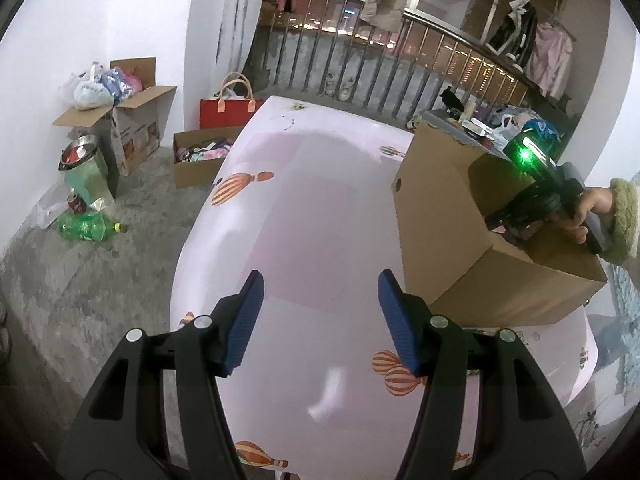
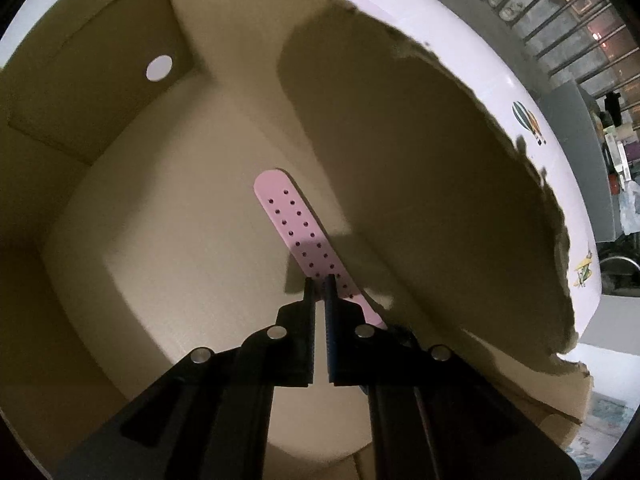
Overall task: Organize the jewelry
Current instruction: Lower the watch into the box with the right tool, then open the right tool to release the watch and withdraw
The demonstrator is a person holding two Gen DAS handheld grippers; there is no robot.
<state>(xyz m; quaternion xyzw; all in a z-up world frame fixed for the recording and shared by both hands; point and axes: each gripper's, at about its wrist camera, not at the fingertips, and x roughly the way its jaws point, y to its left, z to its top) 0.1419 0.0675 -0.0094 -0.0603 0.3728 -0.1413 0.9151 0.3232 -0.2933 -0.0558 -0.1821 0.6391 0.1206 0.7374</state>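
Surroundings: cardboard box [image 1: 472, 248] on pink table [image 1: 312, 200], just right of left gripper [image 1: 320, 320].
Obstruction: torn box wall [image 2: 440, 200] beside right gripper [image 2: 319, 280].
Room: bare tabletop ahead.
Claws: left spread, empty; right pinching pink strap [image 2: 292, 224].
Strap: inside box, on its floor.

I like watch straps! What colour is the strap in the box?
Pink, dotted with small holes. The strap shows best in the right wrist view.

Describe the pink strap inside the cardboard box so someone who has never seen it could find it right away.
Start at the large brown cardboard box standing on the pink balloon-print tabletop. On its pale floor lies a flat pink perforated strap with a rounded end, the right claw shut on it. It is the only pink, hole-dotted thing visible inside.
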